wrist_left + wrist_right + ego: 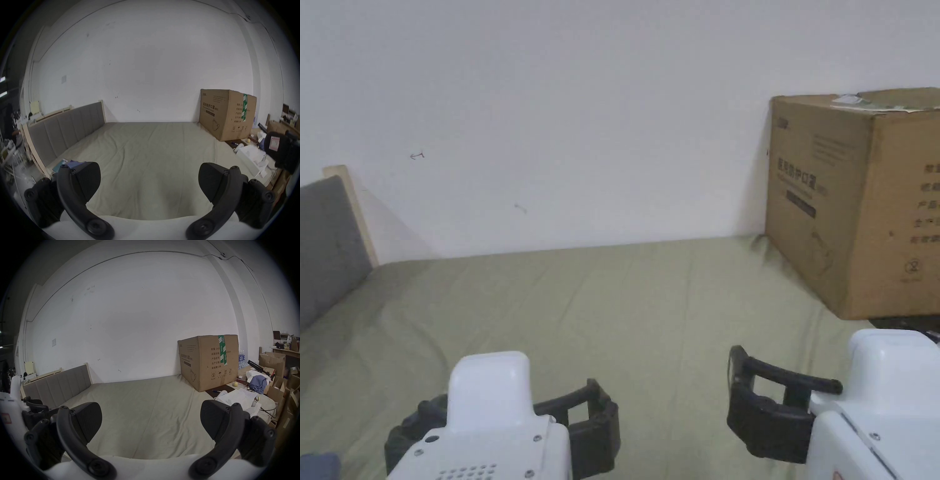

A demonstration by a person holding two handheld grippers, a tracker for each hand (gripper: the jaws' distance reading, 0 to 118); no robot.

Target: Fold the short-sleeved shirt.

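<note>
left gripper (149, 177): jaws spread wide, nothing between them, only bare sheet ahead of the gap. Held above the bed, pointing at the wall.
right gripper (151, 417): also spread wide and holding nothing. Same heading, level with the left one and well apart from it; in the head view the two sit side by side at the near edge of the bed.
short-sleeved shirt: can't tell which item it is. Two cloth candidates below.
blue-purple cloth (76, 162): just behind the left gripper's left jaw tip, at the bed edge near the foot of the headboard. Partly hidden by the jaw; garment type not readable.
blue garment (258, 382): bunched on the clutter to the right of the right gripper, beyond its right jaw, off the sheet. Well apart from both grippers.
bed sheet (625, 312): olive green, flat with light creases, stretching ahead of both grippers to the wall.
cardboard box (862, 206): ahead and to the right of the right gripper, upright on the far right corner of the bed, against the wall.
headboard (68, 129): grey padded panel, ahead-left of the left gripper, along the left side of the bed.
papers (235, 395): white sheets just past the right gripper's right jaw, between box and blue garment.
wall (581, 112): white, straight ahead.
</note>
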